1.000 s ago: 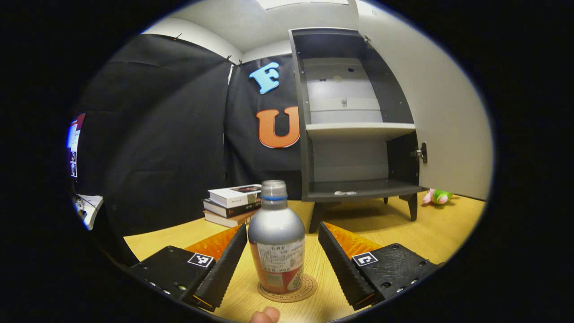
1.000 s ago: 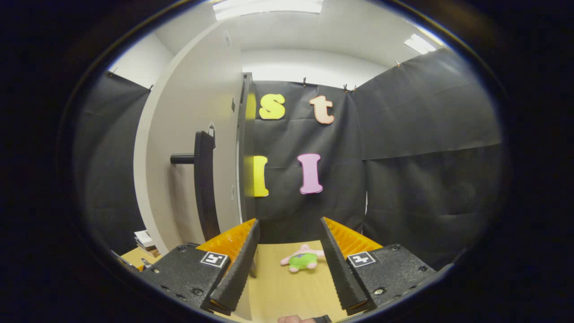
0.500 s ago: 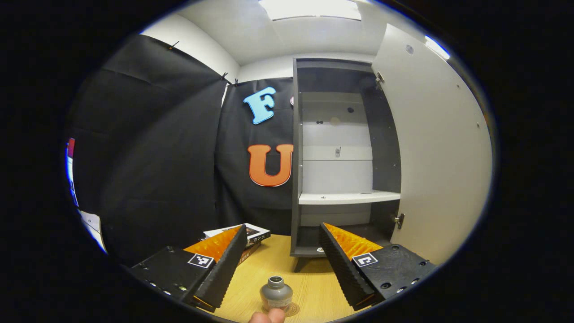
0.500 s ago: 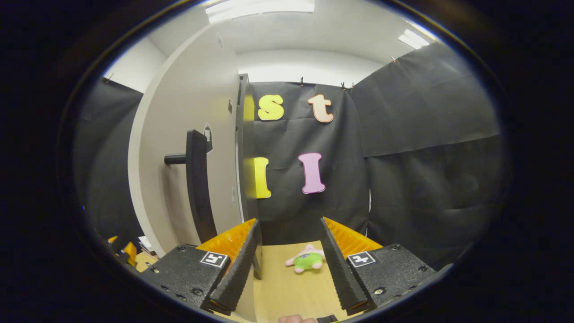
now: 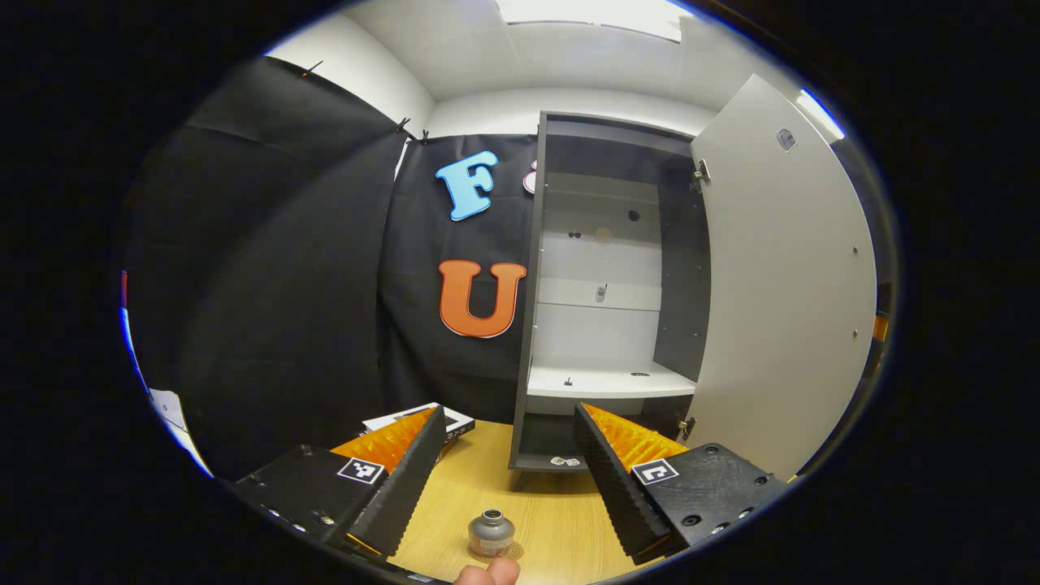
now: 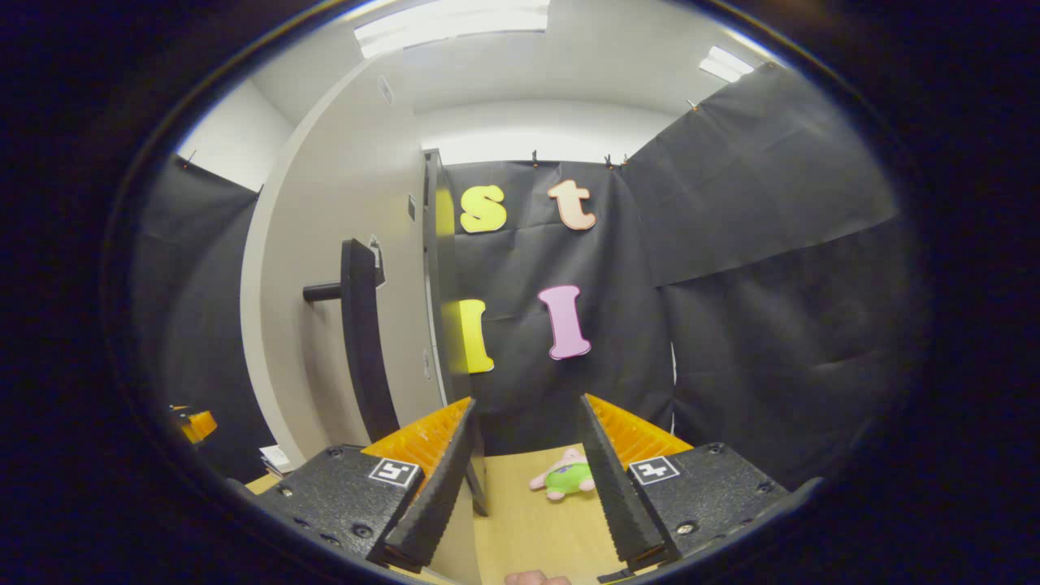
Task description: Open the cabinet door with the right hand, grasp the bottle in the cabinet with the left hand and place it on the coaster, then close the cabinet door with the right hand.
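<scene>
Silver metal is showing low in the left gripper view: I am looking down on the bottle (image 5: pixel 491 533), which is standing upright on the coaster (image 5: pixel 513 552) on the wooden counter (image 5: pixel 552 520). My left gripper (image 5: pixel 497 475) is hanging released, jaws spread wide with nothing between them, and the bottle is sitting below and between them. Beyond it the cabinet (image 5: pixel 601 325) is gaping, shelves bare, its pale door (image 5: pixel 784 284) swung out to the right.

Turning to the right gripper view, I am seeing the right gripper (image 6: pixel 528 479) also released and holding nothing. The door's dark handle (image 6: pixel 357 341) is running vertically, up and to the left of the gripper. I am judging the closing step as what remains, and the right gripper is the nearer one; a plush toy (image 6: pixel 566 478) is lying on the counter ahead.
</scene>
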A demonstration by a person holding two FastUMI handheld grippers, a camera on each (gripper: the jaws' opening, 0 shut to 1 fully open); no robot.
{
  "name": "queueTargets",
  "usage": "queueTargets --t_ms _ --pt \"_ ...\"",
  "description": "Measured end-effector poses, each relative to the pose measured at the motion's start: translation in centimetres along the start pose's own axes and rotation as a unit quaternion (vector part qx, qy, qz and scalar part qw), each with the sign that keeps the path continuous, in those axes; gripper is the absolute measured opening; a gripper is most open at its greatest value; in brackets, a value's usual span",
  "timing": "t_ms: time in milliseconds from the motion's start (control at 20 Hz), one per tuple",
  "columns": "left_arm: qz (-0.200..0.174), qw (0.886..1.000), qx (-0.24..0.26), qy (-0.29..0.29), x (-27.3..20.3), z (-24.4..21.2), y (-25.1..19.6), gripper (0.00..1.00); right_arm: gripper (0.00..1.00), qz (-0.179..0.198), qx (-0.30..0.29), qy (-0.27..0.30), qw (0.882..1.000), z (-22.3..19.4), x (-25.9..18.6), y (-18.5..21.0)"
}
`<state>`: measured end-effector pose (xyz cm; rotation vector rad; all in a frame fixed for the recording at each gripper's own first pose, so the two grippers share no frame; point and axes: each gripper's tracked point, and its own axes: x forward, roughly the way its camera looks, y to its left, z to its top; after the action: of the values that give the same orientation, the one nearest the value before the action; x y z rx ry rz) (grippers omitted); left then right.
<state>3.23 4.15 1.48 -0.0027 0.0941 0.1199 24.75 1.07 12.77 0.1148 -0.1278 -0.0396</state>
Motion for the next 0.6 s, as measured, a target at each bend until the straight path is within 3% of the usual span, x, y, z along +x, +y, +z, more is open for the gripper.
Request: queueTargets --t_ms 300,600 --pt "-0.007 1.000 0.020 0.000 -0.7 -0.8 -0.3 0.95 0.80 0.032 -0.016 0.008 0.999 -0.2 -0.4 2.6" --pt "0.001 0.999 0.031 -0.008 -1.0 -0.8 0.5 0.95 0.80 0.114 -0.010 0.028 0.993 -1.6 -0.7 9.7"
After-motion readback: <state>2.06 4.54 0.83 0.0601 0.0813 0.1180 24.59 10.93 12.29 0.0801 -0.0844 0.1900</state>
